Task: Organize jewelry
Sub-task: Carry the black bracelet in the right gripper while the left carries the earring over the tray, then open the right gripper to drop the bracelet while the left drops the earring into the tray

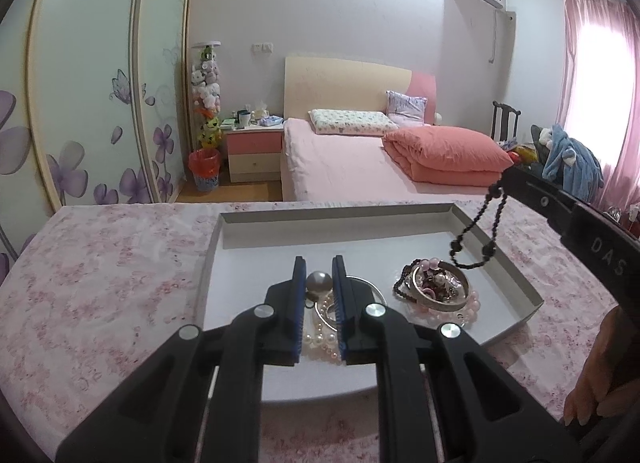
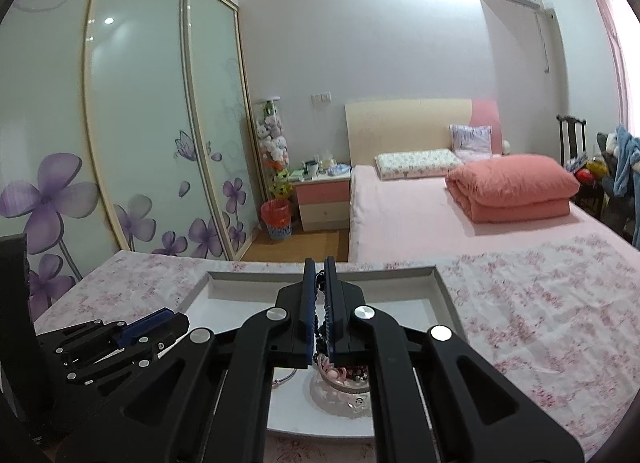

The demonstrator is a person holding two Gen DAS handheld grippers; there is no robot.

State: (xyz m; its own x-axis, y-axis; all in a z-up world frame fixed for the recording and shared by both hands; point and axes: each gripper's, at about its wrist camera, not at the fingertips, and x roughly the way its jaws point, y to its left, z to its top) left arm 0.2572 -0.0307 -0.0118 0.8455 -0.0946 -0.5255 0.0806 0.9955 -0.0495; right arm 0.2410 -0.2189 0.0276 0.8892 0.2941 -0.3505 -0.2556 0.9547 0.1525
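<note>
A white shallow tray (image 1: 224, 247) lies on the pink floral tablecloth. My left gripper (image 1: 319, 275) hovers over the tray's left part, shut on a large pearl (image 1: 319, 283). A pearl strand (image 1: 320, 339) shows below between the fingers, over a clear glass dish (image 1: 362, 283). My right gripper (image 2: 319, 273) is shut on a dark bead bracelet (image 1: 476, 239), which dangles above the tray's right side. Under it a second glass dish holds a heap of jewelry (image 1: 440, 287): a metal bangle, pink beads and dark beads. In the right wrist view this heap (image 2: 348, 375) is partly hidden by the fingers.
The tablecloth (image 1: 100, 283) spreads around the tray on both sides. A person's hand (image 1: 600, 383) grips the right tool at the right edge. Beyond the table are a pink bed (image 1: 360, 167), a nightstand (image 1: 254, 151) and flowered wardrobe doors (image 1: 100, 103).
</note>
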